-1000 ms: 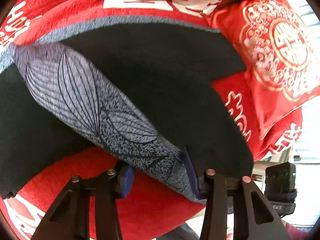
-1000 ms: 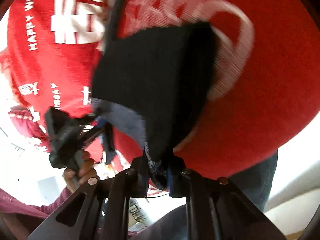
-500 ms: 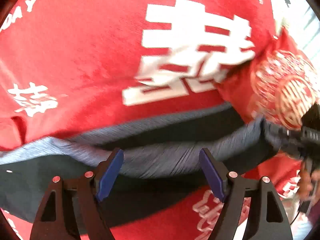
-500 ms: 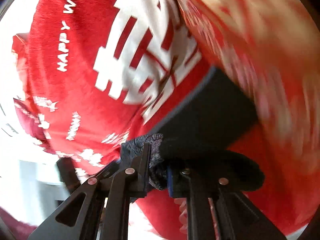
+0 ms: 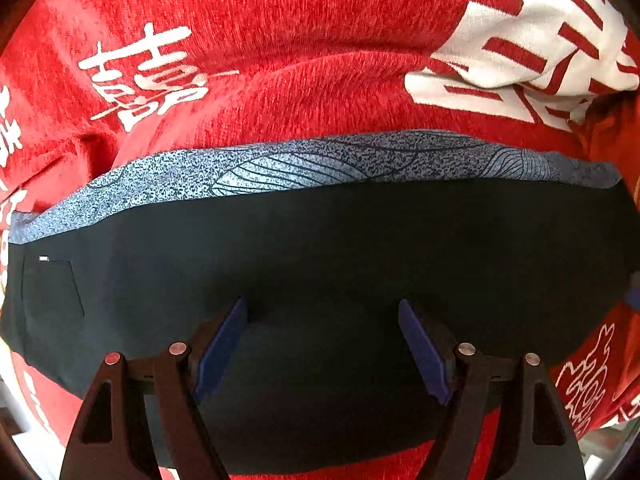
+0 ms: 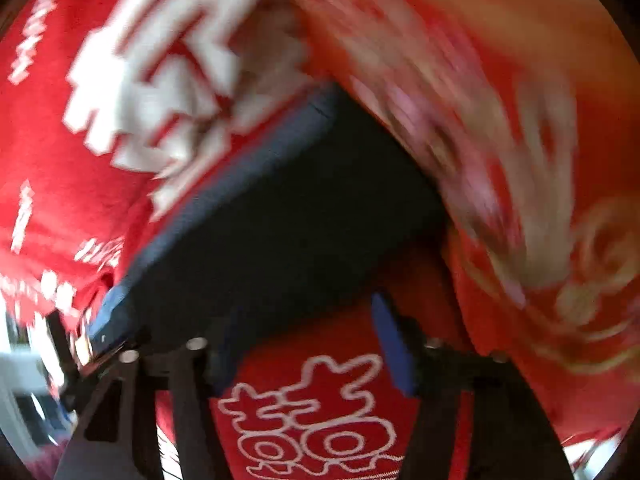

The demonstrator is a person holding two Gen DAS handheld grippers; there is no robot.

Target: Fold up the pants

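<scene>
The dark pants point(image 5: 320, 248) lie folded flat across a red bedspread point(image 5: 280, 60), with a blue-grey leaf-patterned strip point(image 5: 304, 162) along their far edge. My left gripper point(image 5: 322, 344) is open and empty, just above the near part of the pants. In the blurred right wrist view the pants point(image 6: 288, 224) lie ahead and to the left. My right gripper point(image 6: 308, 344) is open and empty, its left finger over the pants' near edge and its right finger over the bedspread point(image 6: 320, 420).
A red cushion with gold pattern point(image 6: 540, 200) lies to the right of the pants. The bedspread carries large white characters point(image 5: 532, 48). The bed's edge and a bright room show at the lower left of the right wrist view point(image 6: 24, 380).
Both grippers laid the pants down on the bed. My right gripper, shut on the fabric before, has opened and let go. My left gripper has come closer over the pants.
</scene>
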